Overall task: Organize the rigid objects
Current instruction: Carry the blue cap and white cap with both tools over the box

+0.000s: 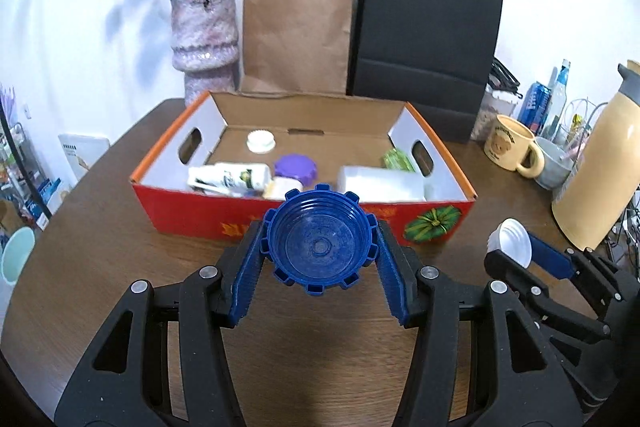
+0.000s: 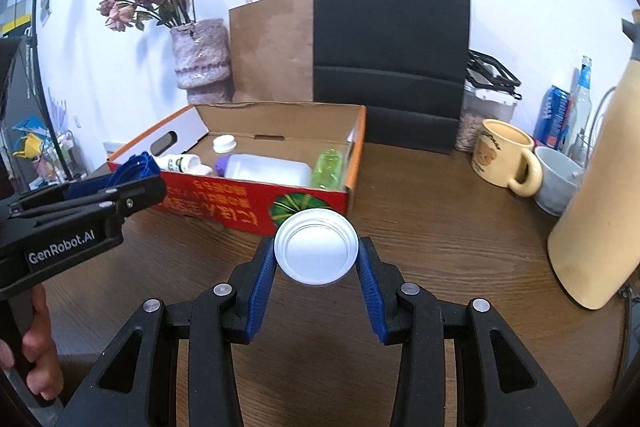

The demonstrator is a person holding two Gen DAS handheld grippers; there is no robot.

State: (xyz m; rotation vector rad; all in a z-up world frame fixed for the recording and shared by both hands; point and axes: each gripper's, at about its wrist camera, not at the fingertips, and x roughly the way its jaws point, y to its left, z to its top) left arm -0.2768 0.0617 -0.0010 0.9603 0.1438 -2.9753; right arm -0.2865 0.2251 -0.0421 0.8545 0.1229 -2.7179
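Left wrist view: the left gripper [image 1: 320, 247] is seen closed on a blue cap [image 1: 320, 239], its ribbed rim pinched between the two blue pads, its hollow threaded side turned toward the camera. The cap is held above the brown table [image 1: 100, 247], just in front of the near red wall of the cardboard box [image 1: 304, 219]. Inside the box are seen a white cap [image 1: 261, 141] near the back wall, a purple cap [image 1: 295, 167], a white tube [image 1: 228, 178] lying on its side, a white container [image 1: 382, 183] and a green bottle [image 1: 396, 159] by the right wall. At the right of this view the right gripper [image 1: 520, 251] is shown from the side with a white lid [image 1: 514, 243] between its fingers.

In the right wrist view the right gripper [image 2: 316, 255] is seen clamped on that white lid [image 2: 316, 251], edge to edge between the pads, its open side facing the camera, above the table [image 2: 440, 227] and just before the box's [image 2: 240, 199] near right corner. The left gripper [image 2: 132, 183] is seen at the left with the blue cap [image 2: 136, 167] at its tip, over the box's near left corner, and a hand [image 2: 38, 347] is wrapped round its handle.

Behind the box stand a vase [image 1: 204, 35] of dried flowers, a brown paper bag [image 1: 296, 35] and a black paper bag [image 1: 428, 27]. To the right, a yellow mug [image 2: 504, 157] and a tall cream flask [image 2: 596, 207] are seen.
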